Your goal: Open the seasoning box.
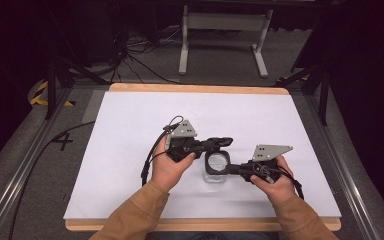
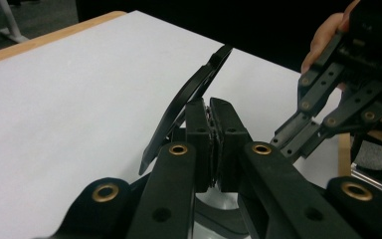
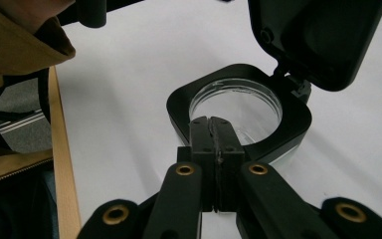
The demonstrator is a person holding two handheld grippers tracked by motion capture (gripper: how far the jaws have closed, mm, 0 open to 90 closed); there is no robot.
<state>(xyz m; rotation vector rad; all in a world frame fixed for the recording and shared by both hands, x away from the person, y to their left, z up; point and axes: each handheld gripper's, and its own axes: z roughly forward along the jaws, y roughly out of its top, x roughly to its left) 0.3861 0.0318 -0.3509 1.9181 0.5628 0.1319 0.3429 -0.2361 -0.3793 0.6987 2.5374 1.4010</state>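
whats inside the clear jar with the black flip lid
Through the open mouth of the jar, under the raised lid, only clear glass and the white table show; it looks empty. The right gripper covers the near rim and part of the bottom.

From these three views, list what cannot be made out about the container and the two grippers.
- Container contents: in the right gripper view the clear inside shows glare, so whether it is empty cannot be told.
- Right gripper grip: its closed jaws cover the rim where they meet it.
- Lid edge: in the left gripper view the left gripper hides where it touches.
- High view: container too small for detail.
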